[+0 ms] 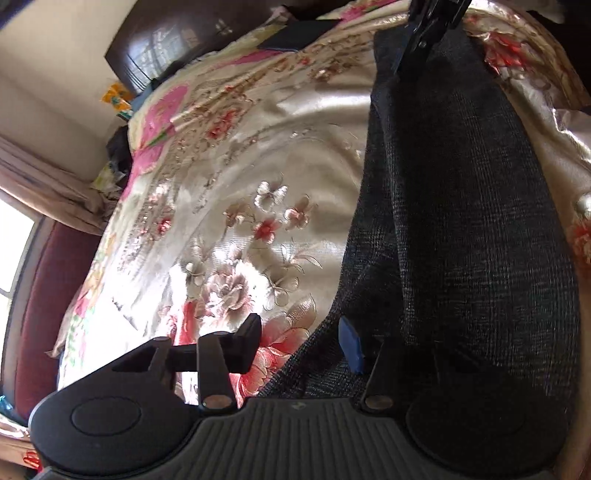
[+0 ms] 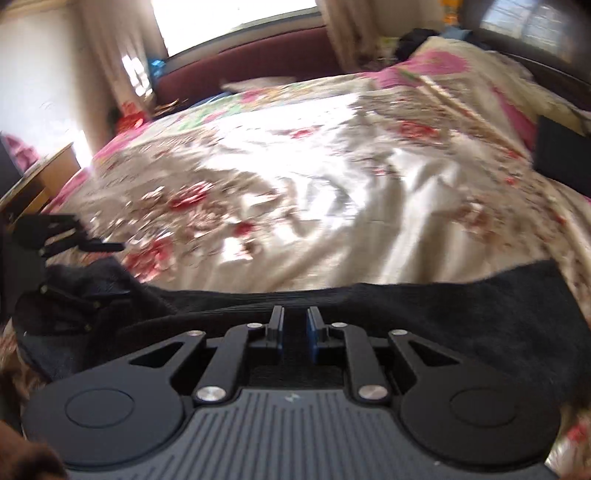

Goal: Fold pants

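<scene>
Both grippers handle the dark pants (image 1: 461,221) on the floral bedspread (image 1: 229,192): right gripper (image 2: 295,328) clamps an edge for lifting, while left gripper (image 1: 303,341) stands part-open astride the fabric edge, unclamped.

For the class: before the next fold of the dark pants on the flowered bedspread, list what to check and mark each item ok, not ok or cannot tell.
1. Right gripper closed on the pants: ok, dark cloth sits between the narrow jaws.
2. Left gripper gripping the pants: not ok, jaws apart, the cloth only against the blue pad.
3. Pants stretched between the two grippers: ok.
4. Bedspread smooth: not ok, wrinkled.
5. Dark flat object clear of the fold: cannot tell.
6. Pant legs aligned: cannot tell.
</scene>
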The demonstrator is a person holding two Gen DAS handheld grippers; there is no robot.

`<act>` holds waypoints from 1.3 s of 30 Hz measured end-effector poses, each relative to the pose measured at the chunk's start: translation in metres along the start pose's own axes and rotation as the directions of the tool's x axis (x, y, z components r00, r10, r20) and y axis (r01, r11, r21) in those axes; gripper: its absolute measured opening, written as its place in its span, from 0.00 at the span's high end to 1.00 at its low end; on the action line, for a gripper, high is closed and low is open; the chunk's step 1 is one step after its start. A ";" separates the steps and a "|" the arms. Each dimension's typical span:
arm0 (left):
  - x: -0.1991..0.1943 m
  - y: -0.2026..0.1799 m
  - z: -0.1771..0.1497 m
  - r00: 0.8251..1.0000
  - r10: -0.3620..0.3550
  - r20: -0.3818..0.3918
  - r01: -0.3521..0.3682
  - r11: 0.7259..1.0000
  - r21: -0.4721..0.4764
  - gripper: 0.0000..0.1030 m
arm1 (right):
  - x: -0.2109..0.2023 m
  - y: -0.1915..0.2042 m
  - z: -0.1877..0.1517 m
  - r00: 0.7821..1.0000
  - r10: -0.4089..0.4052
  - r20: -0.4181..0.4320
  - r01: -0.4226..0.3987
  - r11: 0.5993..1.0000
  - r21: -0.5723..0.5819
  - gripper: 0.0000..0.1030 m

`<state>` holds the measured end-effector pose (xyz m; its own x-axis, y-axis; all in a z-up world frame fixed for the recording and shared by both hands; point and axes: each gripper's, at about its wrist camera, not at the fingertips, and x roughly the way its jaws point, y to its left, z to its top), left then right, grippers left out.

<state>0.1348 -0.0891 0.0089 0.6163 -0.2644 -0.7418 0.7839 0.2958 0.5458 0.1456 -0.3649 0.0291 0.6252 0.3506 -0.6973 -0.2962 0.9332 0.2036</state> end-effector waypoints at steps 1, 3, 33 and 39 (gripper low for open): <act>0.001 0.004 -0.002 0.999 -0.034 -0.008 0.034 0.999 -0.001 0.42 | 0.020 0.016 0.010 0.998 0.050 -0.041 -0.053 0.996 -0.076 0.85; 0.003 0.010 -0.004 0.995 -0.098 -0.018 0.098 0.995 -0.015 0.42 | 0.051 0.041 0.024 0.981 0.137 -0.134 -0.160 0.971 -0.179 0.85; -0.035 -0.010 -0.027 0.997 -0.022 0.075 0.012 0.992 0.126 0.43 | 0.062 0.185 -0.014 0.986 0.084 -0.142 -0.159 0.716 -0.680 0.97; -0.018 -0.017 -0.019 0.994 0.055 0.093 -0.068 0.988 0.142 0.47 | 0.065 0.188 -0.007 0.999 0.032 0.014 -0.013 0.714 -0.700 0.98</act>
<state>0.1090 -0.0716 0.0050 0.6626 -0.3320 -0.6713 0.7431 0.1800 0.6445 0.1257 -0.1672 0.0171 0.6257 0.3813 -0.6806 -0.7251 0.6060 -0.3271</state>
